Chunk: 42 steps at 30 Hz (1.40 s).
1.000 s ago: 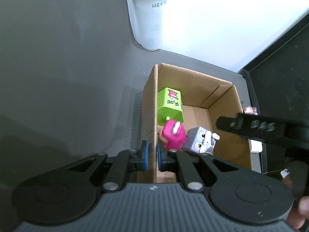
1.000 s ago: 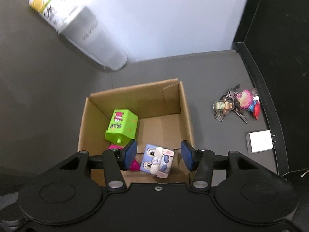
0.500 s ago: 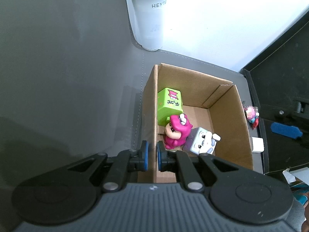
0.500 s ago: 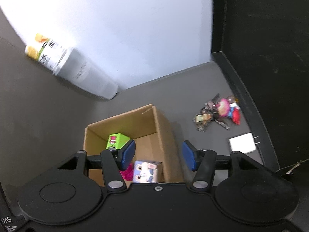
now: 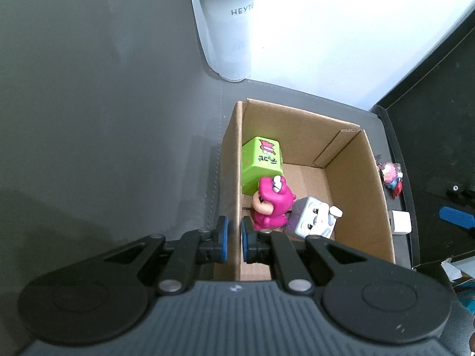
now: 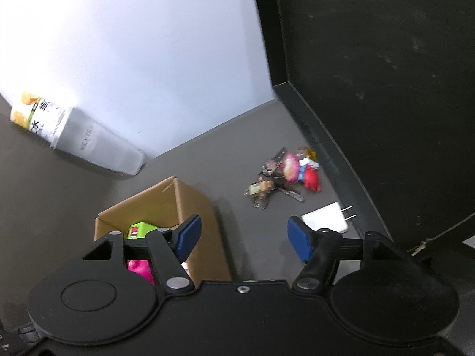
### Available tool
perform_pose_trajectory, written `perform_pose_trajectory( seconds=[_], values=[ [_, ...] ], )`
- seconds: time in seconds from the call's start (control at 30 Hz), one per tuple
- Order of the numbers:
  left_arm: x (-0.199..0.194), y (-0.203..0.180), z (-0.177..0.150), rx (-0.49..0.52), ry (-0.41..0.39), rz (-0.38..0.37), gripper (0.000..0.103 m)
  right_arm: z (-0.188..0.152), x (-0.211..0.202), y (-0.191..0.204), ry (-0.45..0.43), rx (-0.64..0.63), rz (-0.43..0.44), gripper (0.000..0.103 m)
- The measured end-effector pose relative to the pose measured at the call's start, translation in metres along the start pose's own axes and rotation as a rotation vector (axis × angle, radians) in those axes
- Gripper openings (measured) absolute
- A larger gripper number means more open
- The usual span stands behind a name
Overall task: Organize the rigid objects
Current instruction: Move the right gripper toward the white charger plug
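Observation:
An open cardboard box (image 5: 356, 190) stands on the grey table and holds a green cube toy (image 5: 261, 163), a pink figure (image 5: 271, 204) and a grey-purple cube toy (image 5: 313, 218). My left gripper (image 5: 233, 234) is shut on the box's left wall. My right gripper (image 6: 243, 237) is open and empty, raised to the right of the box (image 6: 166, 204). A bunch of keys with colourful charms (image 6: 285, 175) and a white charger plug (image 6: 325, 218) lie on the table ahead of it.
A tall frosted cup (image 5: 227, 26) stands behind the box near the white wall; it also shows in the right wrist view (image 6: 86, 145). A black raised panel (image 6: 386, 89) borders the table on the right.
My right gripper has lifted out of the box, empty, and swung right toward the keys and charger. The grey-purple cube toy stays in the box. My left gripper keeps its hold.

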<state>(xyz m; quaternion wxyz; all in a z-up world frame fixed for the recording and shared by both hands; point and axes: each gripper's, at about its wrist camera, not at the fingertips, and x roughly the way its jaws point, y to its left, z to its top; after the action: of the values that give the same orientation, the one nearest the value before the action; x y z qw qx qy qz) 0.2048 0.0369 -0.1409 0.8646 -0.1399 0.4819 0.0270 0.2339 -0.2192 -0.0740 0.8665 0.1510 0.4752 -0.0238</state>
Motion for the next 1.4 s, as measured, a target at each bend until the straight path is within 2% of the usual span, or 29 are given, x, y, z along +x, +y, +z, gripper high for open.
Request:
perform_pose_trajectory(
  seconds=[0.13,0.47,0.53,0.67,0.9,1.03,1.17,1.4],
  values=[
    [0.000,0.000,0.001,0.000,-0.003,0.002,0.008,-0.005,0.001,-0.016,-0.026,0.019,0.000,0.068],
    [0.002,-0.001,0.001,-0.001,-0.011,0.011,0.008,-0.021,0.017,-0.048,-0.043,0.071,-0.046,0.068],
    [0.003,0.000,0.001,-0.005,-0.014,0.016,0.008,-0.023,0.020,-0.049,-0.049,0.053,-0.054,0.068],
    [0.004,0.000,0.001,-0.015,-0.020,0.021,0.008,-0.027,0.033,-0.045,-0.059,-0.075,-0.100,0.068],
    [0.006,-0.002,0.000,-0.017,-0.026,0.034,0.008,-0.034,0.048,-0.050,-0.062,-0.144,-0.116,0.068],
    [0.008,-0.003,0.001,-0.018,-0.032,0.049,0.008,-0.041,0.056,-0.047,-0.084,-0.207,-0.158,0.063],
    [0.008,-0.005,0.000,-0.014,-0.036,0.058,0.008,-0.044,0.063,-0.048,-0.086,-0.231,-0.168,0.046],
    [0.007,-0.005,0.000,-0.015,-0.034,0.060,0.008,-0.045,0.068,-0.047,-0.090,-0.277,-0.196,0.047]
  ],
)
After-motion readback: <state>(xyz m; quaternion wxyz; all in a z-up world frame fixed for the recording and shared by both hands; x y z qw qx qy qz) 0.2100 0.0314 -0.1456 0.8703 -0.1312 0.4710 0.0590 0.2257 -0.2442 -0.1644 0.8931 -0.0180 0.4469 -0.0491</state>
